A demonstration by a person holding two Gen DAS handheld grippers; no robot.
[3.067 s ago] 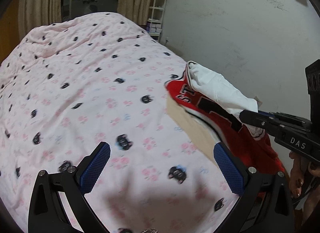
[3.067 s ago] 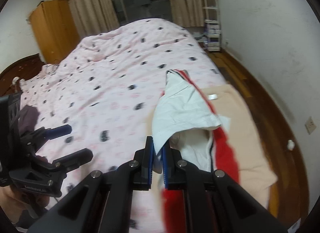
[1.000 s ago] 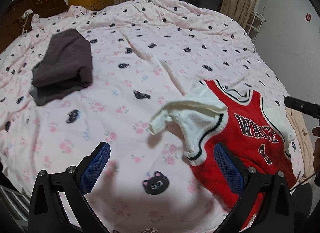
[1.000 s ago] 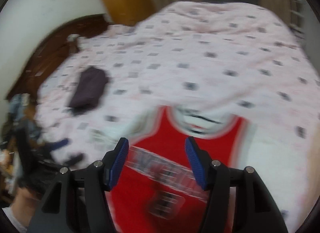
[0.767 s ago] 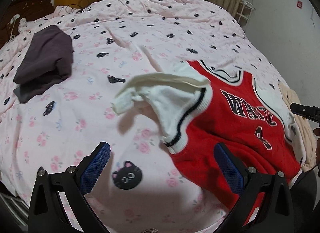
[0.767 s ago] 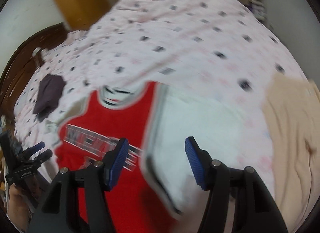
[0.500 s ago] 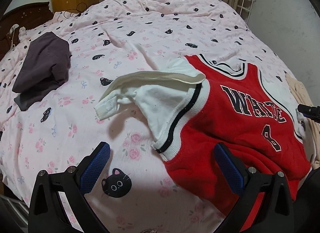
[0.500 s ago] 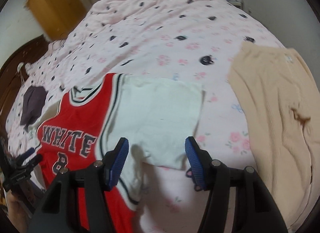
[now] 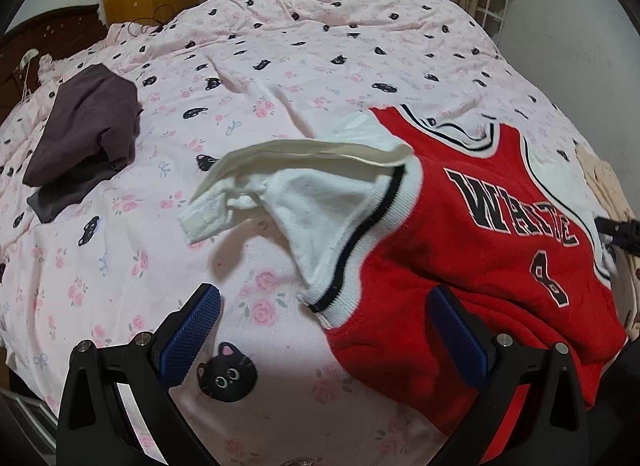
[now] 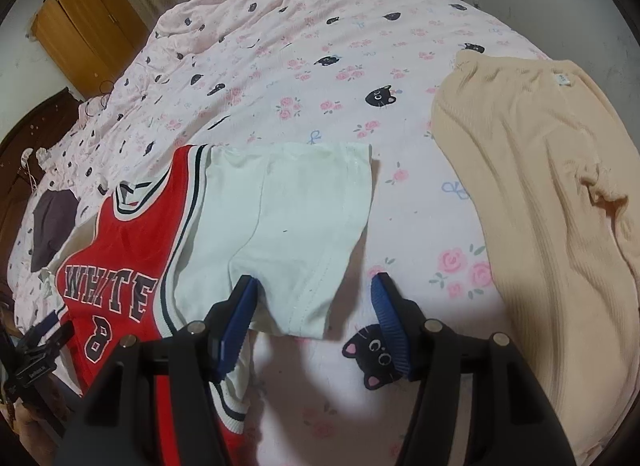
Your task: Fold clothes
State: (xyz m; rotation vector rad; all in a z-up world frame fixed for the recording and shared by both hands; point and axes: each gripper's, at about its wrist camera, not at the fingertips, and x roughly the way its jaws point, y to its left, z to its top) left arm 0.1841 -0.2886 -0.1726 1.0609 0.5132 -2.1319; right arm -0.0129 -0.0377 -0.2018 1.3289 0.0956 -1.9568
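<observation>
Jersey (image 9: 472, 234), red with white sleeves, lay spread on the pink bed (image 9: 280, 45), left sleeve (image 9: 288, 181) rumpled. A beige garment (image 10: 552, 193) lay right, a dark garment (image 9: 84, 133) far left. Left tool (image 9: 324, 330) and right tool (image 10: 316, 318) hovered with jaws apart, empty.

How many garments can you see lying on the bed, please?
3: a red jersey near the front edge, a dark garment toward the headboard, and a beige garment at the jersey's right. None seems hidden.

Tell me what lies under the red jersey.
The red jersey lies on the pink quilt; its white sleeves spread beside it. Whatever is beneath its middle is covered.
</observation>
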